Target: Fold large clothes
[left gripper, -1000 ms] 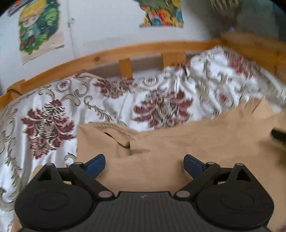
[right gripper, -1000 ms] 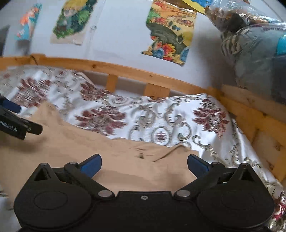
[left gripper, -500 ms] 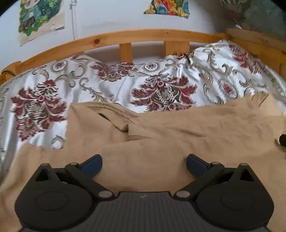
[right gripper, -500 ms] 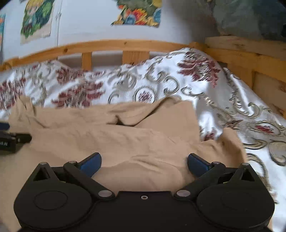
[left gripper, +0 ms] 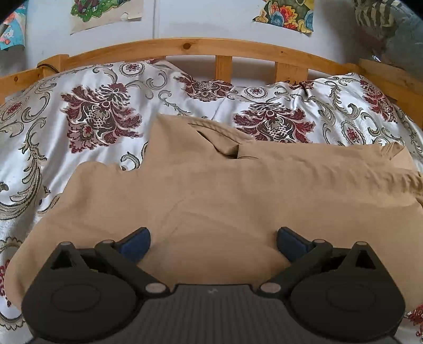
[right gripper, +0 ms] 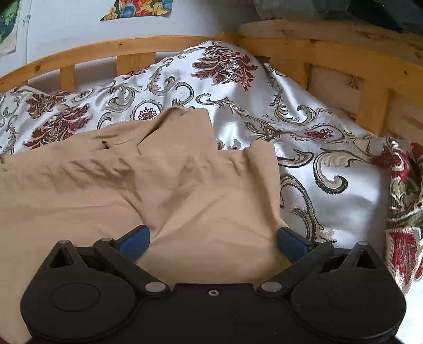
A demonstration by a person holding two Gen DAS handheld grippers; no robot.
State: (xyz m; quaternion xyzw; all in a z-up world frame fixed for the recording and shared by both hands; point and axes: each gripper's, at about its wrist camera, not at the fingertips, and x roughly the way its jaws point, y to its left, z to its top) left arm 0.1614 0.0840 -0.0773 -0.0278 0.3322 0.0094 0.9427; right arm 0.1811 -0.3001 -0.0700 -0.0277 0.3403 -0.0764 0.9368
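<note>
A large tan garment (left gripper: 224, 190) lies folded over itself on the floral bedspread (left gripper: 100, 116). Its collar end shows at the far side in the left wrist view. My left gripper (left gripper: 213, 242) hovers over the near part of the cloth, jaws wide open, blue pads (left gripper: 134, 243) clear of the fabric. In the right wrist view the same tan garment (right gripper: 148, 190) fills the left and middle, its right edge running down near the right pad. My right gripper (right gripper: 213, 242) is open too, with cloth lying under and between the pads but not pinched.
A wooden bed rail (left gripper: 201, 47) runs along the far side, and a wooden end board (right gripper: 343, 60) stands at the right. Posters (left gripper: 285, 13) hang on the white wall. A bundle of bedding (left gripper: 396, 29) sits at the upper right corner.
Both grippers have drawn back toward the near side and dipped; the garment now lies folded with more of it in view. The other gripper has left each view.
</note>
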